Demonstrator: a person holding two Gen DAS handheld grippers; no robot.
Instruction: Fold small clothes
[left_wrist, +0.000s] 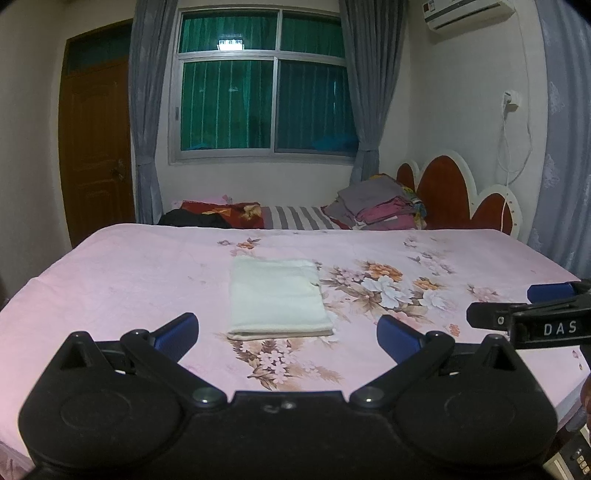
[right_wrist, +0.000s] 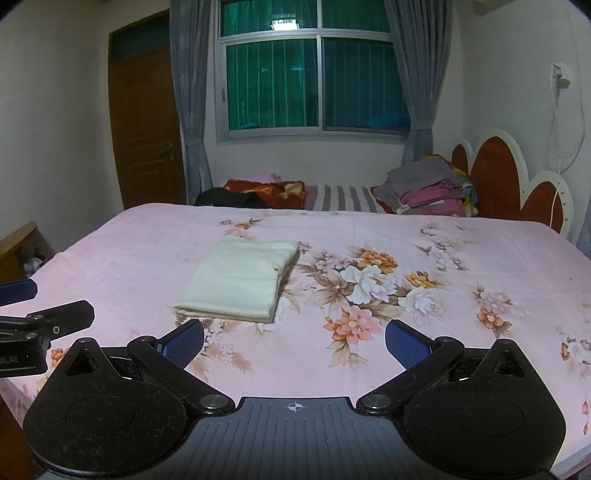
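Folded cream cloth (left_wrist: 279, 297) lying flat on the pink floral bedsheet (left_wrist: 129, 280), near the middle of the bed. Left claw (left_wrist: 287, 334) spread wide and empty, held just short of the cloth's near edge. Right claw (right_wrist: 294, 341) likewise spread and empty, with the cloth ahead to its left. Stack of folded clothes (right_wrist: 430, 190) beside the headboard (right_wrist: 506, 177)

The pink floral sheet (right_wrist: 424, 258) lay flat and bare around the folded cream cloth (right_wrist: 240, 280), leaving room on every side of it. The left gripper (left_wrist: 288, 332) and right gripper (right_wrist: 294, 338), both spread wide, hung near the bed's near edge, side by side, each crowding the other's flank. A stack of clothes (left_wrist: 380, 203) sat far back by the headboard (left_wrist: 454, 188), well apart from the cloth.
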